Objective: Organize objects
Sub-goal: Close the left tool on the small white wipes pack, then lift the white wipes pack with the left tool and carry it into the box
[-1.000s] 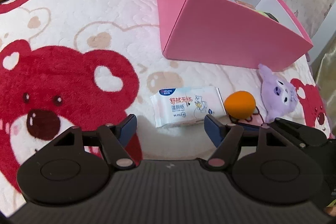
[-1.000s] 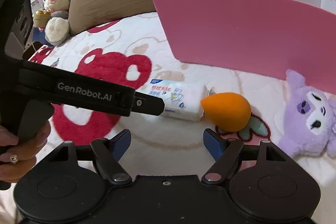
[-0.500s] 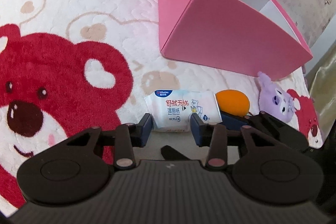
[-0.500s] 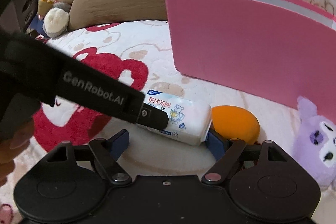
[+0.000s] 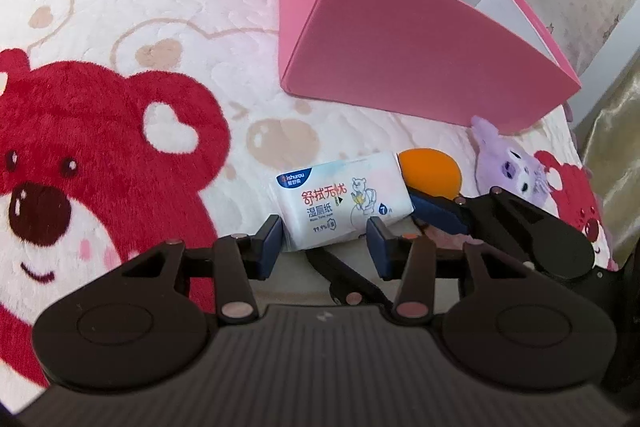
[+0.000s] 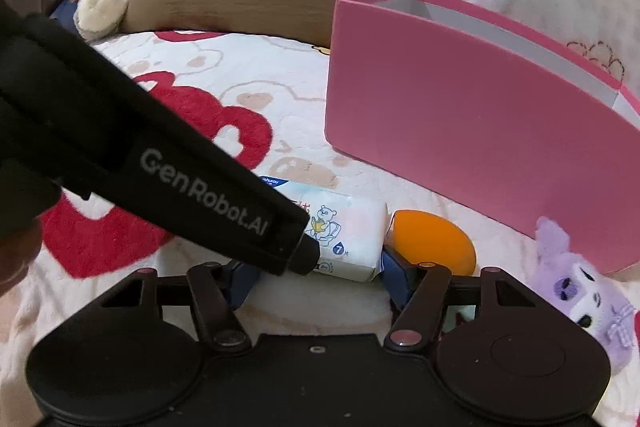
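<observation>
— What are the jaws doing?

— The left gripper [image 5: 326,241] is sitting with its jaws narrow, pressing on the near end of the flat white wet-wipe packet with the blue label [image 5: 344,201]. The right gripper [image 6: 316,277] is closing its jaws, half wide; its right pad is against the packet's end, but whether the left pad is touching I cannot tell.

— How is the packet lying?

— On the bed, its long axis running across both pairs of jaws, roughly along the long front wall of the open pink cardboard box [image 5: 420,63] that is standing beyond it toward the head of the bed. The left is the nearer one.

— And the count?

— One packet, one box, one orange egg-shaped sponge [image 6: 434,241] touching the packet's right end, and one small purple plush toy [image 6: 584,291] sitting further right, near the bed's edge.
</observation>
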